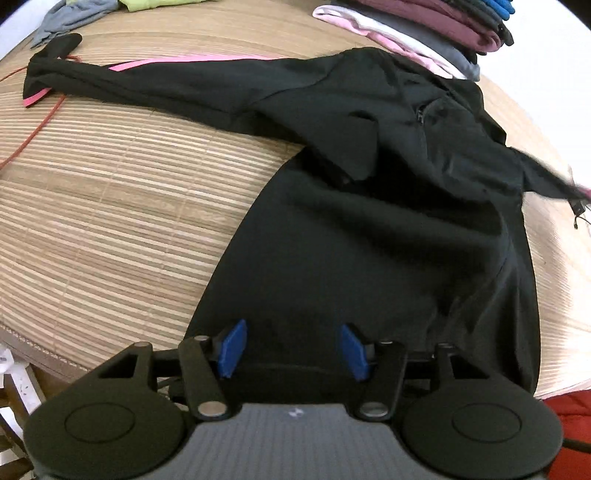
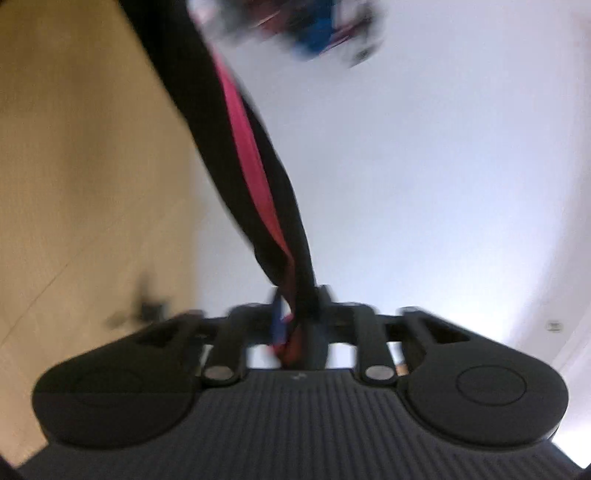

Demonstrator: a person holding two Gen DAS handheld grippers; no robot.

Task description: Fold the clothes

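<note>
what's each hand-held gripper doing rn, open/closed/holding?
Left hand-held gripper: open, empty, above the black jacket's hem.
Right hand-held gripper: closed on the jacket's sleeve.

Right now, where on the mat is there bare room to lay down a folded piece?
The woven bamboo mat lies bare left of the black pink-striped jacket, below its outstretched sleeve, though a thin red cord crosses its left edge. The far right is crowded by the stack of folded clothes.

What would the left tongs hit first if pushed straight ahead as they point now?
Probably the black jacket: its lower body lies directly ahead of the open left tongs on the bamboo mat, though height is unclear.
</note>
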